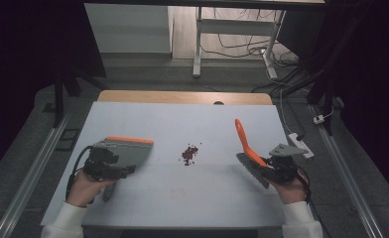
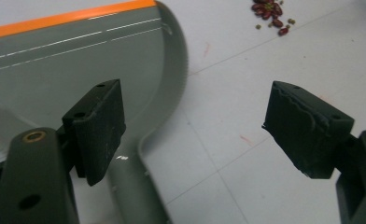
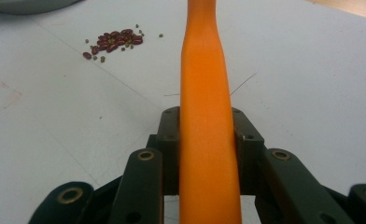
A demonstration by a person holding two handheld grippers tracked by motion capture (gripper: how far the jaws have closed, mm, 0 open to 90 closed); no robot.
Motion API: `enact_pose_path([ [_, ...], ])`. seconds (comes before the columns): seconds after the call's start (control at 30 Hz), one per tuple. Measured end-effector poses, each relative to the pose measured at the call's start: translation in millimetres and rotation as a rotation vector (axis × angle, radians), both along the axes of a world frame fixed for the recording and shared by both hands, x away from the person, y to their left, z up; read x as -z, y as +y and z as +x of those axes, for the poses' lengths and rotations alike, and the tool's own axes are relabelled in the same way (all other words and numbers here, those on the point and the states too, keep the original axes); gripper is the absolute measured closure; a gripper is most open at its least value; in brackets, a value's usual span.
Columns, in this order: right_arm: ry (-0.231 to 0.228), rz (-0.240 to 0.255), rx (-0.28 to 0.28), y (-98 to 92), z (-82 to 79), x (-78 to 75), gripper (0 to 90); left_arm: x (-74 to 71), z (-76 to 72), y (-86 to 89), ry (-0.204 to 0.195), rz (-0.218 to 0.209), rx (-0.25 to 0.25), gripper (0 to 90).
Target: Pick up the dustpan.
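Observation:
A grey dustpan (image 1: 133, 151) with an orange front lip lies flat on the white table at the left. My left gripper (image 1: 119, 168) stands open over the neck of its handle (image 2: 132, 186), with one jaw above the pan (image 2: 55, 70) and the other over bare table. A small pile of red beans (image 1: 189, 153) (image 2: 267, 10) (image 3: 113, 41) lies mid-table, between the two grippers. My right gripper (image 1: 273, 171) (image 3: 208, 123) is shut on the orange handle (image 3: 204, 79) of a hand brush (image 1: 243, 139). The handle slants up and away, with the grey bristles (image 1: 249, 168) low by the gripper.
The white table top (image 1: 182, 198) ends in a wooden strip (image 1: 182, 96) at the far edge. A white power strip (image 1: 301, 144) and cables lie on the floor at the right. Metal rails run along both sides, and a desk frame (image 1: 197, 44) stands beyond.

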State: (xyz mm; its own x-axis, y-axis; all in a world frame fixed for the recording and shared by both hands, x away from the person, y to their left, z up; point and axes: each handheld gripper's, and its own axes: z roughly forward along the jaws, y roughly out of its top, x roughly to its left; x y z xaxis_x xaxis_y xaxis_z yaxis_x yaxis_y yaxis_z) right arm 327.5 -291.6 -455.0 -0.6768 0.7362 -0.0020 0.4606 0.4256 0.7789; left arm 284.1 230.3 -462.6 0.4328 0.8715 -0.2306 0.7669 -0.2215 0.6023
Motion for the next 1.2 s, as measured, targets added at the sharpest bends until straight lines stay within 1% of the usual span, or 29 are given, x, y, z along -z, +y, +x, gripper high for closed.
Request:
enact_pose_path([
  [0.03,0.002,0.0,-0.001,0.4,0.0,0.6,70.2,0.0,0.0,0.0,0.0,0.0,0.0,21.0],
  [0.13,0.007,-0.005,-0.004,1.8,0.2,2.1,70.2,0.1,-0.2,5.3,0.014,-0.004,-0.029,20.9],
  [0.17,0.008,-0.007,-0.005,2.3,0.2,2.5,70.2,0.3,-0.4,6.3,0.021,0.0,-0.034,20.9],
  [0.23,0.009,-0.01,-0.007,3.0,0.2,3.2,70.2,-0.2,-1.9,7.7,0.049,0.011,-0.033,20.4],
  [0.33,0.012,-0.011,-0.006,3.5,0.0,3.8,70.2,-1.5,-3.6,8.9,0.052,0.018,-0.043,20.3],
  [0.43,0.015,-0.019,-0.011,3.2,-0.5,5.8,70.2,-1.0,-5.6,10.7,0.064,0.021,-0.058,20.1],
  [0.47,0.016,-0.021,-0.011,3.2,-0.5,6.2,70.2,1.4,-6.0,12.5,0.086,0.022,-0.076,20.3],
  [0.5,0.017,-0.022,-0.01,3.3,-0.6,6.3,70.2,1.4,-6.0,12.5,0.086,0.022,-0.076,20.4],
  [0.63,0.016,-0.023,-0.012,3.7,-0.9,5.9,70.2,7.5,-8.7,16.9,0.117,0.032,-0.11,20.8],
  [0.77,0.016,-0.025,-0.015,4.4,-1.0,6.9,70.2,13.9,-9.7,19.7,0.139,0.035,-0.118,20.4],
  [0.8,0.02,-0.033,-0.016,5.0,-1.2,7.7,70.2,17.6,-8.7,20.8,0.153,0.036,-0.125,20.2],
  [0.83,0.021,-0.037,-0.017,5.2,-1.3,8.2,70.2,17.6,-8.7,20.8,0.153,0.036,-0.125,19.9],
  [0.93,0.021,-0.042,-0.018,5.6,-1.4,8.7,70.2,23.3,-7.3,23.3,0.174,0.04,-0.139,19.5],
  [0.97,0.022,-0.042,-0.017,5.7,-1.3,8.8,70.2,25.2,-6.8,24.7,0.182,0.04,-0.147,17.7],
  [1.07,0.022,-0.041,-0.016,5.8,-1.1,9.0,70.2,30.3,-5.6,29.4,0.199,0.026,-0.162,17.7],
  [1.2,0.024,-0.047,-0.02,7.4,-0.9,10.4,70.2,36.5,-3.5,32.9,0.22,0.004,-0.161,17.9],
])
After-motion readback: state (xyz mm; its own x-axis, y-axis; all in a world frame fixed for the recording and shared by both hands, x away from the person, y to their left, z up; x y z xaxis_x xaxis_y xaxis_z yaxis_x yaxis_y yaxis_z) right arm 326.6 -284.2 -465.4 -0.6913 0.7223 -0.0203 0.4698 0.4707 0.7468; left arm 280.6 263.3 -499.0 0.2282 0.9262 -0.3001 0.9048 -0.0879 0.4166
